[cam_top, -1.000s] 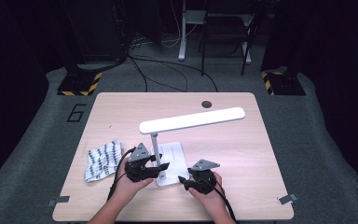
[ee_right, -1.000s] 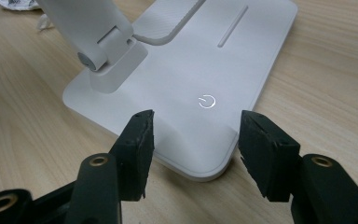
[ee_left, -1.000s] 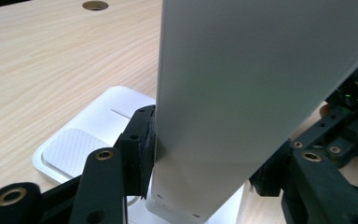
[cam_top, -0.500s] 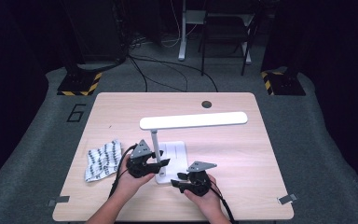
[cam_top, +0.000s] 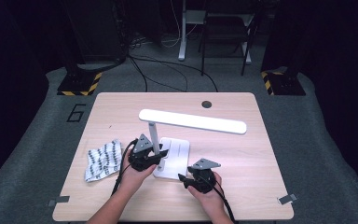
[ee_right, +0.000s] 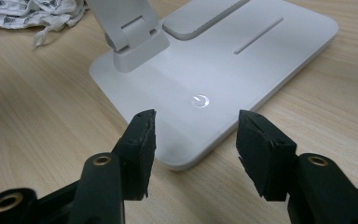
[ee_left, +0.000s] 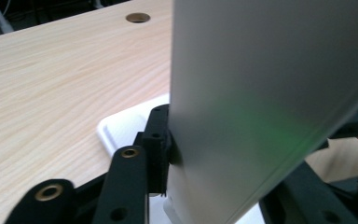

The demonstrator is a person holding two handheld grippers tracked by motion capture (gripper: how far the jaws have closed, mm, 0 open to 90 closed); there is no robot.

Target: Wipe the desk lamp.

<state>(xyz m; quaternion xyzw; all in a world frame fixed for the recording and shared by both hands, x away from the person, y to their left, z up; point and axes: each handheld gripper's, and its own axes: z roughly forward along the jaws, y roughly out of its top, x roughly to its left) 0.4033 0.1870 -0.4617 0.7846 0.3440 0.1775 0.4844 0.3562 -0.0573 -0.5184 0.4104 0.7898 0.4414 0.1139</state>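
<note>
A white desk lamp stands mid-table: flat base [cam_top: 177, 156], upright stem [cam_top: 153, 136] and a long head bar [cam_top: 193, 121] above. My left gripper [cam_top: 157, 155] is shut on the stem low down; in the left gripper view the stem [ee_left: 261, 93] looms close, with one black pad [ee_left: 156, 154] pressed against it. My right gripper [cam_top: 183, 179] is open at the base's near corner. In the right gripper view its jaws [ee_right: 196, 135] stand apart over the base's edge [ee_right: 186, 154], just short of the round power button [ee_right: 199, 101].
A black-and-white patterned cloth [cam_top: 102, 158] lies crumpled left of the lamp, also seen as the cloth [ee_right: 32, 11] past the stem's hinge [ee_right: 135, 39]. A cable hole [cam_top: 207, 104] sits near the table's far edge. Bare wood lies right of the lamp.
The lamp's head bar has swung, its right end coming toward me. The left gripper stays on the stem. The right gripper has barely shifted by the base's near corner.
</note>
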